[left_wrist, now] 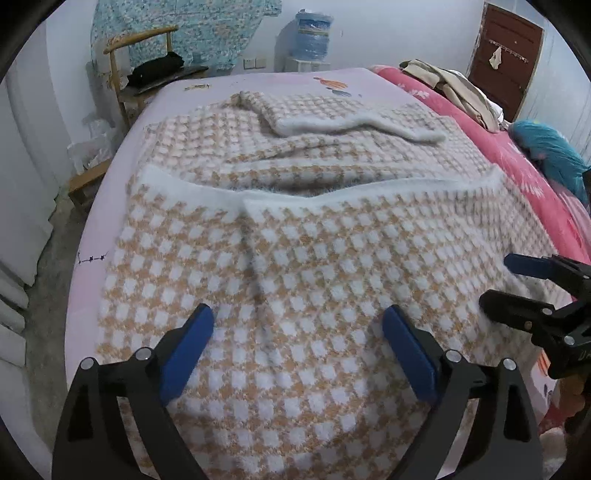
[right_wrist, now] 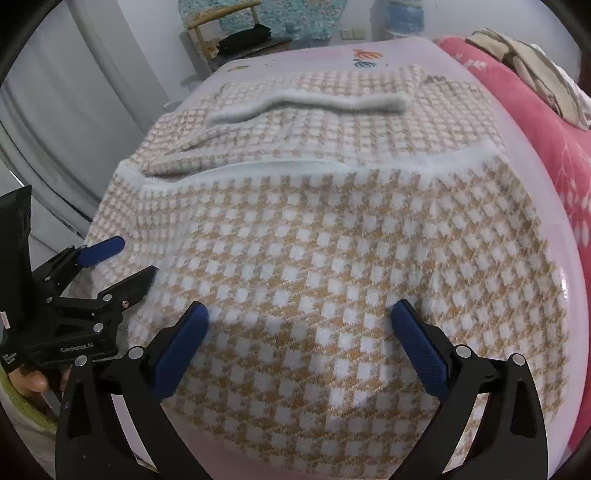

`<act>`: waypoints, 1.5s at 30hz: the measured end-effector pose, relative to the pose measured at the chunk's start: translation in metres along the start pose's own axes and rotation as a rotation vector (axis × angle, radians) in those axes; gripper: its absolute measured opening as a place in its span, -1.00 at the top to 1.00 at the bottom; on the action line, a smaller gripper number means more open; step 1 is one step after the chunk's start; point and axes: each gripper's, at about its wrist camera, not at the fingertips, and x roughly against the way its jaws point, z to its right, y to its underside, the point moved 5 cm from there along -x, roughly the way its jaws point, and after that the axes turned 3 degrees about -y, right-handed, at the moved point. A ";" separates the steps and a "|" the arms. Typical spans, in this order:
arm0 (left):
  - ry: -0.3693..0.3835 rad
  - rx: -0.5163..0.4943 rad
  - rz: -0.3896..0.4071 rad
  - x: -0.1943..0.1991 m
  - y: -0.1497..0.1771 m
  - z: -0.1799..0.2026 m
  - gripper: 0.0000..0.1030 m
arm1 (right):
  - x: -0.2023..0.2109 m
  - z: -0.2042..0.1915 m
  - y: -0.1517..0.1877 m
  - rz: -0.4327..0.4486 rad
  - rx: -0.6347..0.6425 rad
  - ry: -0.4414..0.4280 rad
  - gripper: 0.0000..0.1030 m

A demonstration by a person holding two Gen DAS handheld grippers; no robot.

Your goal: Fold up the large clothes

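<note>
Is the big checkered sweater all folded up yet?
Partly. The sweater's bottom half lies folded up over the top, and a sleeve is folded across. Both the left gripper and right gripper are open, holding nothing. It probably still needs another fold.

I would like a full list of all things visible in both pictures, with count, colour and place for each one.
sweater: one, orange and white checked, spread on the bed, near half folded over the far half
bed sheet: one, pale pink, under the sweater
blanket: one, pink with white flowers, right side of the bed
beige clothes: one pile, on the blanket, far right
chair: one, wooden, far left, black item on its seat
water bottle: one, blue, by the far wall
door: one, brown, far right
left gripper: black with blue pads, jaws open, nothing between them
right gripper: same colours, jaws open, nothing between them
</note>
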 end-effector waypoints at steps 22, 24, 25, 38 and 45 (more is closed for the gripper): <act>-0.034 0.023 -0.012 -0.001 0.000 -0.002 -0.89 | -0.003 -0.001 0.009 0.013 -0.009 0.015 -0.85; -0.036 0.022 -0.013 0.000 0.000 -0.002 -0.89 | -0.003 -0.001 0.009 0.012 -0.010 0.015 -0.85; -0.036 0.021 -0.012 0.000 0.000 -0.002 -0.89 | -0.003 -0.001 0.009 0.012 -0.009 0.015 -0.85; 0.019 0.016 0.042 0.014 0.003 -0.005 -0.89 | -0.004 -0.003 0.008 0.012 -0.012 0.015 -0.85; 0.003 0.103 0.177 0.045 -0.001 -0.053 -0.87 | -0.004 -0.004 0.008 0.008 -0.012 0.016 -0.85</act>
